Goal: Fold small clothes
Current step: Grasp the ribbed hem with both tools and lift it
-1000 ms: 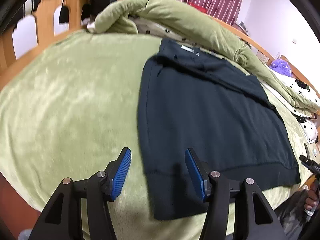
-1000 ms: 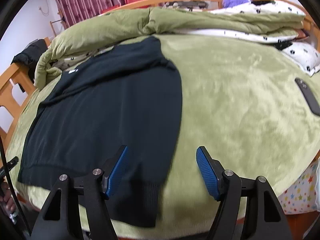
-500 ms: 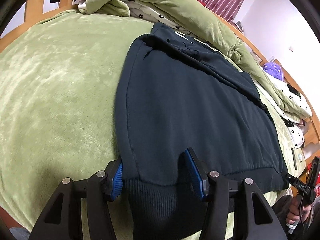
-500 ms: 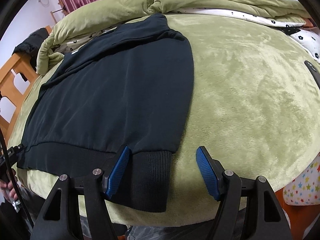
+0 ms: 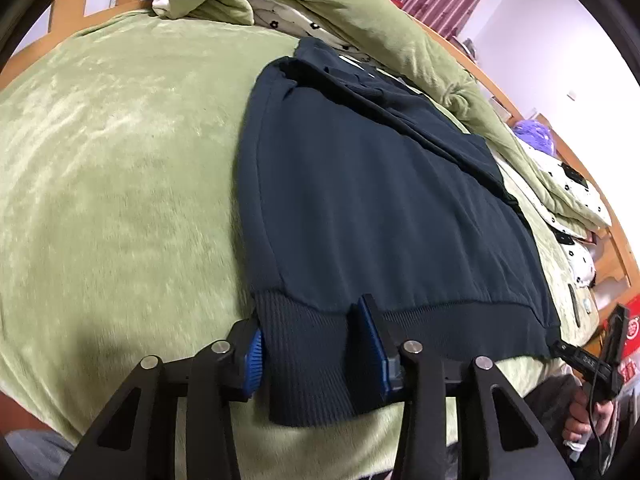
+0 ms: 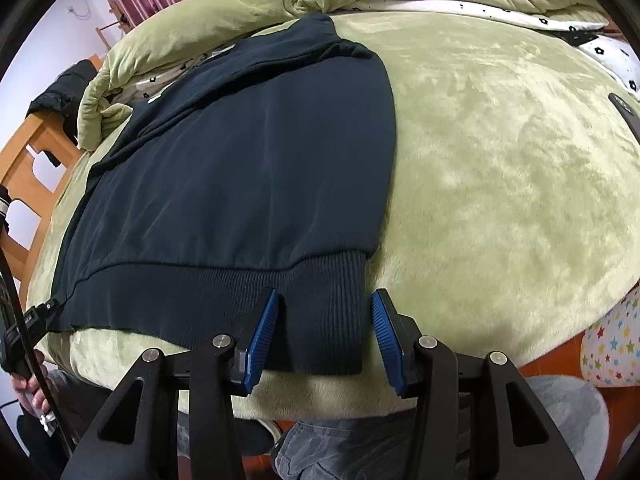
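Observation:
A dark navy sweatshirt (image 5: 372, 208) lies flat on a green plush bed cover (image 5: 112, 168), sleeves folded in, ribbed hem nearest me. My left gripper (image 5: 310, 334) is open with the hem's left corner between its blue pads, the jaws narrowing on it. The sweatshirt shows in the right wrist view (image 6: 248, 168) too. My right gripper (image 6: 324, 320) is open with the hem's right corner (image 6: 336, 312) between its pads, not clamped.
A rolled green duvet (image 5: 320, 4) and a white spotted quilt (image 6: 520, 16) lie at the far side. A dark remote (image 6: 626, 116) lies on the cover at the right. A wooden bed frame (image 6: 28, 160) stands at the left. A star-patterned cushion (image 6: 612, 344) lies beyond the bed edge.
Both grippers have moved forward over the hem corners. The left jaws have narrowed around the ribbed hem; the right jaws have also narrowed and straddle the right corner.

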The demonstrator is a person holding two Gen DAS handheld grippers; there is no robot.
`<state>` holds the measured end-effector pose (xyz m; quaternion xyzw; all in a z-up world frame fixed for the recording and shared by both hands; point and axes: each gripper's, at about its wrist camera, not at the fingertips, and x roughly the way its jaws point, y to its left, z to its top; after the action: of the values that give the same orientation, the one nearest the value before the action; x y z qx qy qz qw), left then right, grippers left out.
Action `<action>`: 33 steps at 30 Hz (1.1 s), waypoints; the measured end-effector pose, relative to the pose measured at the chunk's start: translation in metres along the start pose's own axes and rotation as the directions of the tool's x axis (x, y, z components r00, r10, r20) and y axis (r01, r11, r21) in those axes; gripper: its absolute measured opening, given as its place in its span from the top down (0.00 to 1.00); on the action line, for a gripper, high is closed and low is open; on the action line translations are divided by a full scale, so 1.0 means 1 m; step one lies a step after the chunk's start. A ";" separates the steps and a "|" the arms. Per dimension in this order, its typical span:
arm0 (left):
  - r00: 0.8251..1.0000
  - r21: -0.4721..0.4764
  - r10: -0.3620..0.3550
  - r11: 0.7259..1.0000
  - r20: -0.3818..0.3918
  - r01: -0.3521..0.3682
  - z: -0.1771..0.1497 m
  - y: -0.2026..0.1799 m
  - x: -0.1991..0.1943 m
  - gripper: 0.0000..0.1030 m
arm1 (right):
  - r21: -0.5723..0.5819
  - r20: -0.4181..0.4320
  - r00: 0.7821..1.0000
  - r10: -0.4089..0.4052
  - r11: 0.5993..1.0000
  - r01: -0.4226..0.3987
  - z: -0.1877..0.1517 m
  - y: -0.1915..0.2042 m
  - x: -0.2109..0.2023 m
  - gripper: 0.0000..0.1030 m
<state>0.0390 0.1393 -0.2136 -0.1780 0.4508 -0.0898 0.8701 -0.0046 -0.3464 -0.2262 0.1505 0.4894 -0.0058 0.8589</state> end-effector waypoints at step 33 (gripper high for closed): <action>0.967 0.012 -0.171 0.985 0.192 0.172 0.002 -0.014 -0.085 0.92 | 0.005 0.204 0.968 0.146 0.989 -0.150 0.002 0.001 -0.086 0.92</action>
<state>-0.0085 0.1539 -0.1435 -0.2263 0.3480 -0.1458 0.8980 -0.0479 -0.3578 -0.1526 0.1938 0.3864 0.0379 0.9010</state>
